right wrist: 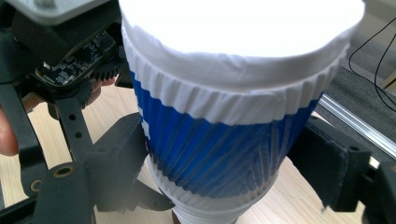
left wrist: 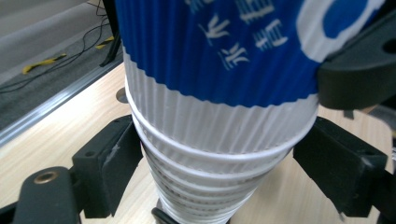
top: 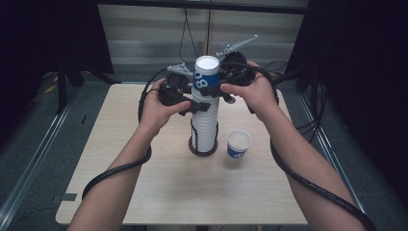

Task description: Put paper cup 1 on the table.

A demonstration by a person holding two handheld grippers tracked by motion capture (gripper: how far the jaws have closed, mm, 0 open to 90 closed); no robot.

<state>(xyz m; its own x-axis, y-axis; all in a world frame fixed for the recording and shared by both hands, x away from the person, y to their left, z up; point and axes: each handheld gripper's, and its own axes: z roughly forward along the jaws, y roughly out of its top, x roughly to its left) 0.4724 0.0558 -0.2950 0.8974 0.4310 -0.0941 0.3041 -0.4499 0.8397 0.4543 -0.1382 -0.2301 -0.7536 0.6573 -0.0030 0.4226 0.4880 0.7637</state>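
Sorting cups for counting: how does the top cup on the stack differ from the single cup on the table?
The blue-and-white ribbed paper cup topping the stack sits upside down, raised, between both grippers; the lone blue-and-white paper cup stands upright, mouth open, untouched on the wooden table. Both share the blue-and-white print.

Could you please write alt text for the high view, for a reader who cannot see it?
Two hand-held grippers meet at a tall stack of upside-down paper cups on a wooden table: the right gripper clasps the blue-and-white top cup, the left gripper flanks the stack below. A single cup stands upright nearby.
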